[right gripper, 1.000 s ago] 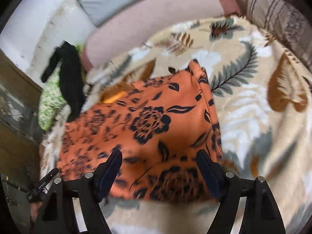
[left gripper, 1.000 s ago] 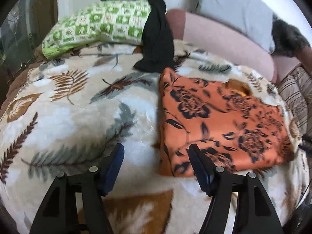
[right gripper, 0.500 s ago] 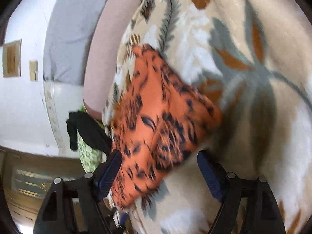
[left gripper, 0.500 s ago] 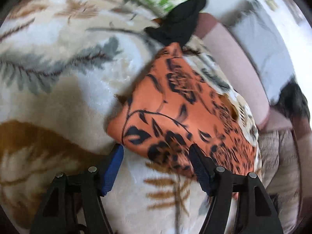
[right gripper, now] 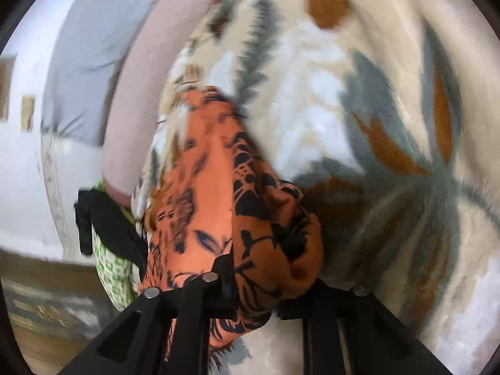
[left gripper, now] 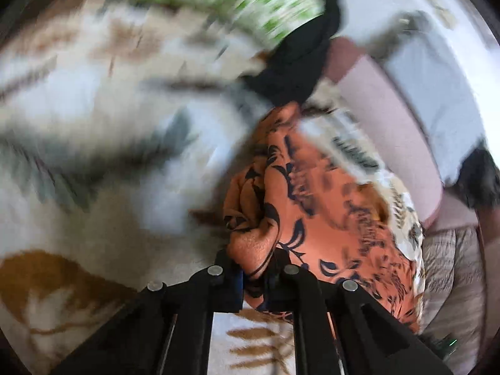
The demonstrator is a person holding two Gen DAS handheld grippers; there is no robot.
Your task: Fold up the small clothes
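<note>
And both corners are taken! On the left, the left gripper (left gripper: 254, 276) is seen clamped on the near corner of the orange cloth (left gripper: 315, 218), its jaws having just been closing, and a bunched fold of the flowered fabric is pinched tight between the fingers (left gripper: 229, 276). The cloth is spread away from that pinch across the leaf-print blanket (left gripper: 93, 162), which is badly blurred in this view. Beyond the cloth's far tip a black garment (left gripper: 300, 72) is draped over a green checked pillow (left gripper: 237, 3), and a pink bolster (left gripper: 397, 131) is seen running along the back edge with a grey cushion (left gripper: 437, 87) behind it. Over to the right, the right gripper (right gripper: 254, 287) is likewise closed on the other near corner of the cloth (right gripper: 206, 193), jaws just drawn in, and a thick wad of orange fabric is squeezed between them and bulges over the right finger. The rest of the cloth is laid out on the blanket (right gripper: 375, 100).
</note>
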